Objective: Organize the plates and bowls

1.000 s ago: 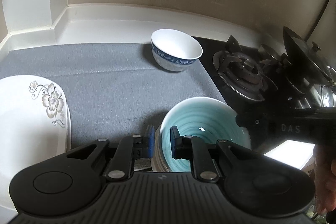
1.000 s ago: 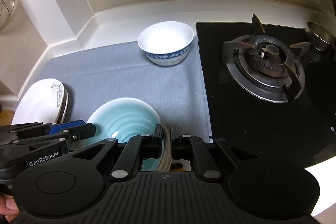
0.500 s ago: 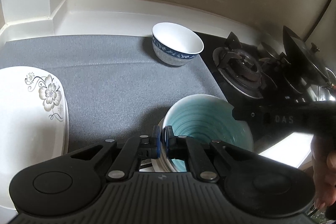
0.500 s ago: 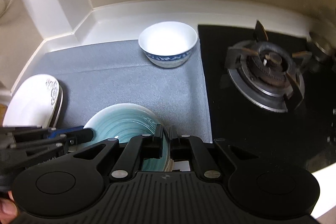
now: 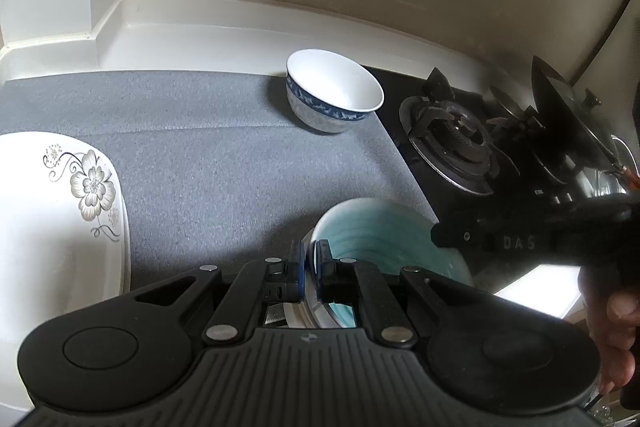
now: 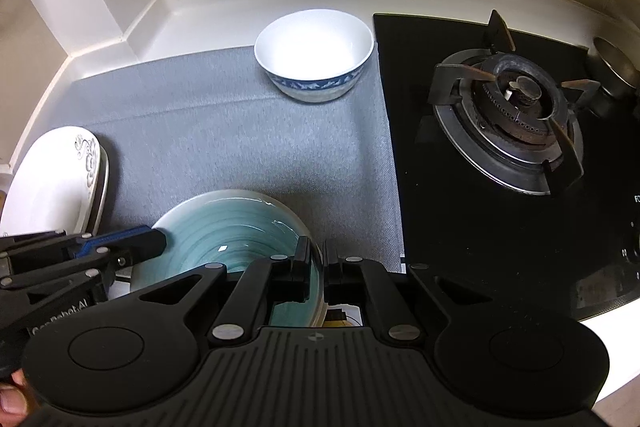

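Note:
A teal bowl (image 5: 384, 239) (image 6: 228, 231) sits at the near edge of the grey mat. My left gripper (image 5: 308, 263) is shut on its left rim. My right gripper (image 6: 318, 259) is shut on its right rim. Each gripper shows in the other's view, the right one (image 5: 520, 239) and the left one (image 6: 120, 247). A white bowl with a blue band (image 5: 332, 95) (image 6: 314, 55) stands at the back of the mat. White flowered plates (image 5: 52, 223) (image 6: 60, 179) lie stacked at the left.
A black gas hob (image 6: 516, 131) (image 5: 452, 135) with a burner borders the mat (image 5: 208, 155) on the right. A dark pan lid (image 5: 560, 115) and metal pots stand beyond it. A white raised ledge (image 6: 240, 3) runs along the back wall.
My left gripper closed from open onto the teal bowl's left rim. Both views rose and pulled back a little, with the teal bowl held between the grippers.

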Available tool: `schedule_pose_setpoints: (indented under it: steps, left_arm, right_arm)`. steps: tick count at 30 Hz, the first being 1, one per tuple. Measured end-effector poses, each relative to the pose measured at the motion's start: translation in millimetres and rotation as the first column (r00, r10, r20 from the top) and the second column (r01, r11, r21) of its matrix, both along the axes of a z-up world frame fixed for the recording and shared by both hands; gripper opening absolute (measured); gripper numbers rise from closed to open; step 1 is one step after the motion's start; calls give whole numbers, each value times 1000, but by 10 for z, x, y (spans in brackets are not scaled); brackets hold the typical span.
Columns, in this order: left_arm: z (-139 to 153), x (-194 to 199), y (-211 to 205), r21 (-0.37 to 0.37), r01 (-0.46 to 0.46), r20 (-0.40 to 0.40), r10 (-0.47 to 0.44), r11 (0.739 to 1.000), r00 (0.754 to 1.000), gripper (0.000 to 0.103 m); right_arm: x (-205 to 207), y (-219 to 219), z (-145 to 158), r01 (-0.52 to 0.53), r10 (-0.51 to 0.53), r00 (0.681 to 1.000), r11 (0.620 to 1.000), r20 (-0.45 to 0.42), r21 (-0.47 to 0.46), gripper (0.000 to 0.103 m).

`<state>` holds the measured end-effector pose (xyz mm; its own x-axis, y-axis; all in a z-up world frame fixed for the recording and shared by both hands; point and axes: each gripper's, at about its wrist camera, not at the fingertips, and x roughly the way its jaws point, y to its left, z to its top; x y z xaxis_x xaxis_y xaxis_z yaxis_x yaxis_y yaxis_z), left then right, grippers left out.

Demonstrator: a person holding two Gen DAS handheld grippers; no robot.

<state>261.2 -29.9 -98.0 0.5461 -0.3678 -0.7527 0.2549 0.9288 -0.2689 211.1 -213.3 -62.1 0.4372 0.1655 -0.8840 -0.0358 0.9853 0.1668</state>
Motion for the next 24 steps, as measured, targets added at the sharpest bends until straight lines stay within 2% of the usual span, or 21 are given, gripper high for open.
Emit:
schedule_pose_setpoints:
  steps: [9,13,15,24]
  left_arm:
    - [0,36,-23,9,23,27,-24,1000,999,6]
    - [-55,80,1,-12,25,-10,-25,1000,1000,5]
    - [-80,103,12,-23,19,-31,-20,1000,999,5]
    - [-89,117,-24,1,39,-37,-39,999,999,7]
  right_arm:
    - [25,-18,-9,4,-4,1000,1000,1,18,8]
    - [24,-11,1,-5,4,1000,1000,15,19,9]
    - [33,-7,-1,-7,6,1000,1000,14,15,6]
    - [99,31,-3,-17,17,1000,1000,-18,-2,6]
